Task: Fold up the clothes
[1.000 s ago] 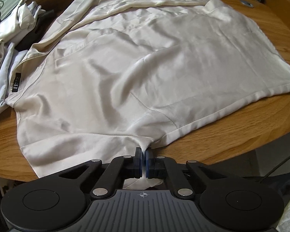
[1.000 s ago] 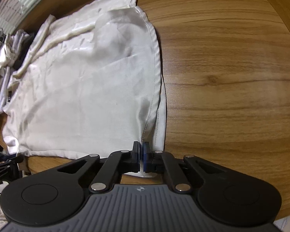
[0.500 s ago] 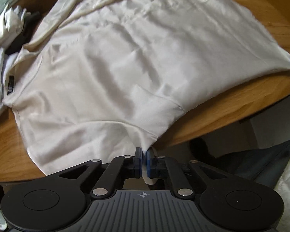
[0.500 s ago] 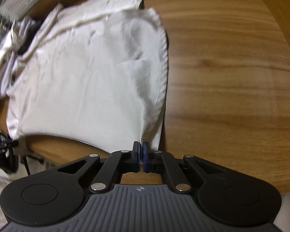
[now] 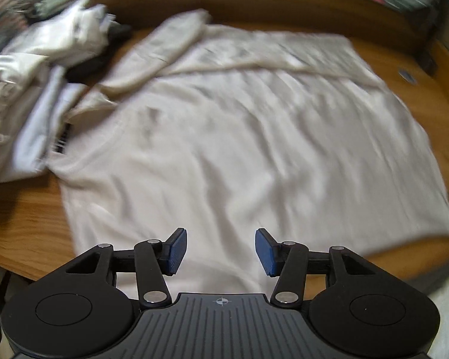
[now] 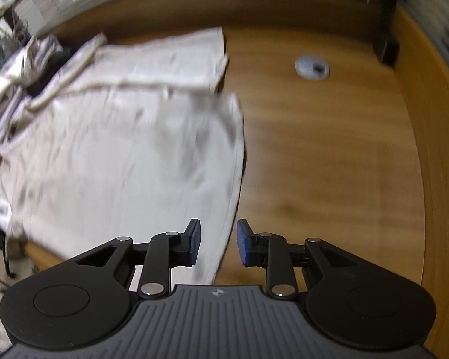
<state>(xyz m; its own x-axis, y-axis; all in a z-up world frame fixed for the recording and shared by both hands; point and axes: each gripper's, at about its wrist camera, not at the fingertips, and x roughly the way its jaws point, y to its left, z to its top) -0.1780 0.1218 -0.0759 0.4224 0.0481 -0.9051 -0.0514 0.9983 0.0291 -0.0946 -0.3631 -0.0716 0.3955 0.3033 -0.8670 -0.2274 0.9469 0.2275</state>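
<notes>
A cream shirt (image 5: pixel 239 149) lies spread flat on the wooden table (image 5: pixel 18 224), its hem hanging a little over the near edge. It also shows in the right wrist view (image 6: pixel 119 164), with its right edge running down toward that gripper. My left gripper (image 5: pixel 221 251) is open and empty above the shirt's near hem. My right gripper (image 6: pixel 218 246) is open and empty over the shirt's near right corner. Both views are motion-blurred.
A pile of other pale clothes (image 5: pixel 30 68) sits at the far left of the table, also in the right wrist view (image 6: pixel 18 68). A grey cable grommet (image 6: pixel 312 68) is set in the bare wood (image 6: pixel 329 164) right of the shirt. A raised wooden rim (image 6: pixel 428 119) borders the table.
Both grippers have opened and let go of the shirt's hem. Both have lifted and pulled back, and the shirt now lies flat on the table.
</notes>
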